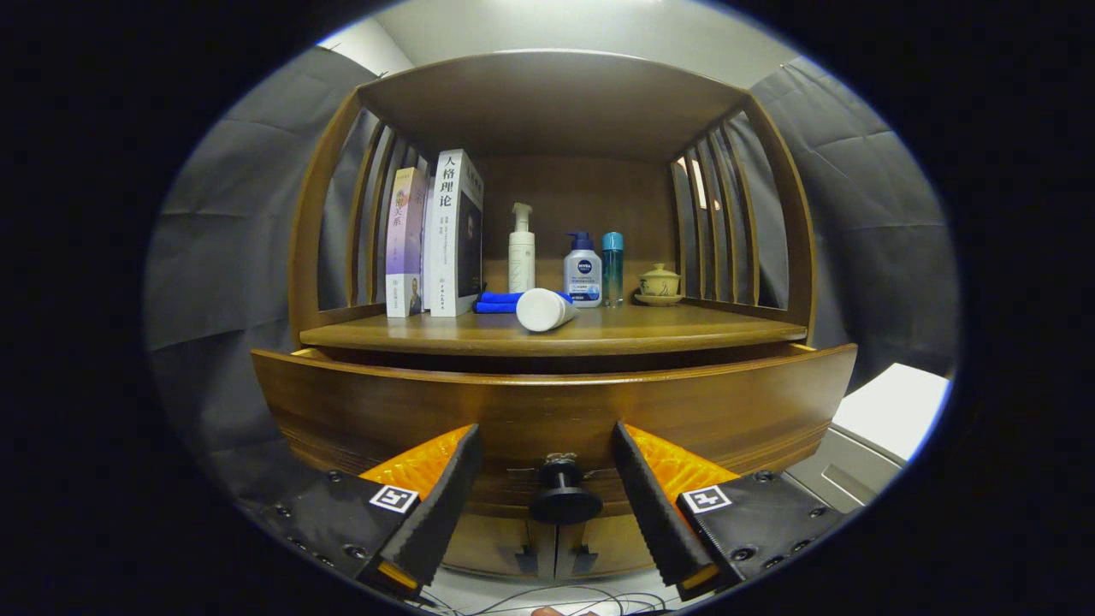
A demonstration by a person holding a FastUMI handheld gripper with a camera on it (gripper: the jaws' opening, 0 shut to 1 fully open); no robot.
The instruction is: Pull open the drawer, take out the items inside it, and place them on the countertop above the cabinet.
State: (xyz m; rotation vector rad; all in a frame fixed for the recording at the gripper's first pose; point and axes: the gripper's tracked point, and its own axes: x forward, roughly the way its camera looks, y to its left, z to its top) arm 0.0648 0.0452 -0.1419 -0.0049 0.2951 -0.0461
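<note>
Wooden drawer (547,411) slightly out under bench (556,332); tongs (552,505) apart, straddling knob (565,496), not pressing. Centre on knob, grip squarely before any move.

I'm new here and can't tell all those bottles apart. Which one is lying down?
Look at the wooden shelf above the drawer. Beyond the open fingers, at its front, a white bottle rests against a blue cloth. It alone lies on its side.
</note>
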